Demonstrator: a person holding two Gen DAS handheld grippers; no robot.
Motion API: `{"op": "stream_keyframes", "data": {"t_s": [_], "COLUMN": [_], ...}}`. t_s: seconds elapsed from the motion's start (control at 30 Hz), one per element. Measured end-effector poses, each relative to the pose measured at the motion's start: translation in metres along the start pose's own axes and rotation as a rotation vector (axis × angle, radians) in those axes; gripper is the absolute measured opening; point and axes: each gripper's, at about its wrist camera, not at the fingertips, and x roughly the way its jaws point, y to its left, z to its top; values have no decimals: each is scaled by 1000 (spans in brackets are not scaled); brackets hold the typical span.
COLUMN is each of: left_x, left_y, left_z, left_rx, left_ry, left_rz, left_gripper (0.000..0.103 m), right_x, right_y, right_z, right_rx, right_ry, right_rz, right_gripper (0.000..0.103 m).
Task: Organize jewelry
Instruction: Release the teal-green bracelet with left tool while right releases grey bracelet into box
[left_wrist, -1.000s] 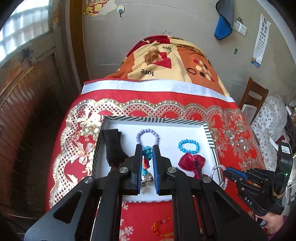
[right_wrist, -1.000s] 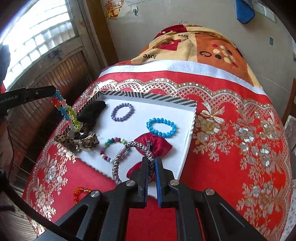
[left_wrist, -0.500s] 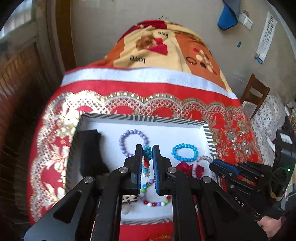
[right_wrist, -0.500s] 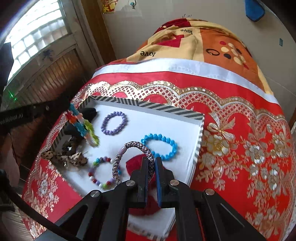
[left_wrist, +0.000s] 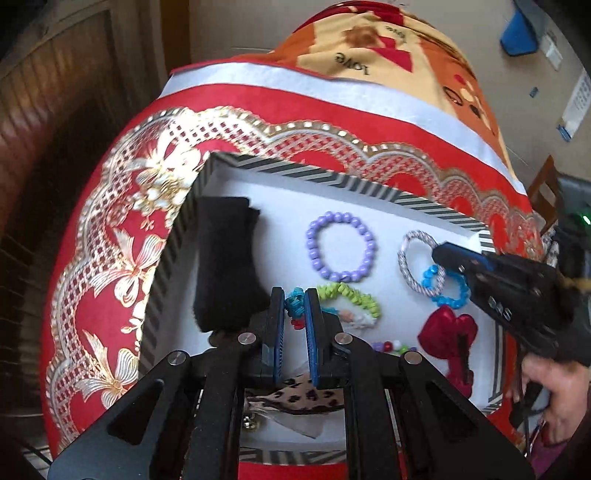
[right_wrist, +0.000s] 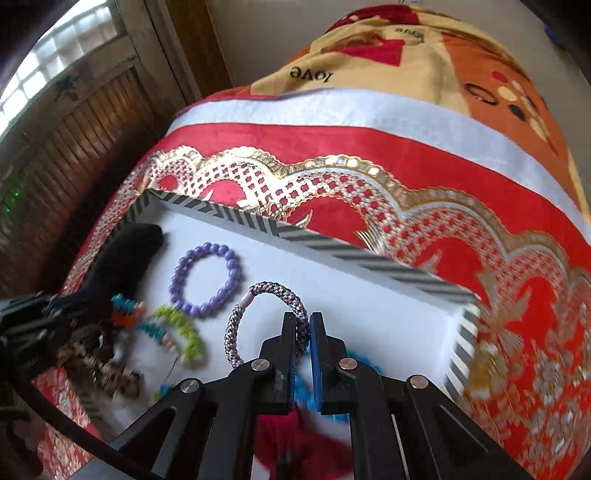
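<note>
A white tray with a striped rim (left_wrist: 332, 177) (right_wrist: 332, 251) lies on the red cloth. My left gripper (left_wrist: 294, 314) is shut on a multicoloured woven bracelet (left_wrist: 351, 295), whose green end rests on the tray floor near the purple bead bracelet (left_wrist: 341, 245). My right gripper (right_wrist: 303, 328) is shut on a grey braided hair tie (right_wrist: 258, 295) and holds it low over the tray's right part, above the blue bead bracelet (left_wrist: 450, 286). The hair tie (left_wrist: 413, 258) and right gripper (left_wrist: 439, 253) also show in the left wrist view.
In the tray also lie a black cloth piece (left_wrist: 225, 258), a red bow (left_wrist: 447, 332), a mixed bead bracelet (left_wrist: 391, 347) and a leopard-print bow (left_wrist: 295, 397). A patterned blanket (right_wrist: 406, 55) is piled behind. Wooden panelling (right_wrist: 55, 140) stands at left.
Both grippers have moved forward and down into the tray. The woven bracelet now touches the tray floor, and the hair tie is over the blue bracelet.
</note>
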Motion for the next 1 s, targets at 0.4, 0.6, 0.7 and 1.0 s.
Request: {"op": "stream_keyframes", "data": {"t_s": [0.4,0.6,0.7,1.0], "left_x": [0,-3,-8,-25], "left_y": [-2,-12,-16,-22], "left_z": [-5,-10,-13,-33], "left_rx": [-23,7,31,48], "left_ry": [-16,-30,-51,-74], "left_rz": [-20,19,52,131], "left_gripper": [45,45,45,45], "right_x": [29,7,-7,-55], "right_y": [2,-2,-3,2], "right_z": [16,4,-4,-36], "right_rx": [-9,18,27,81], "right_ry": [24,-8,-32,-108], "right_rz": [-41,-26,-25,-25], "right_gripper": [6,24,32,34]}}
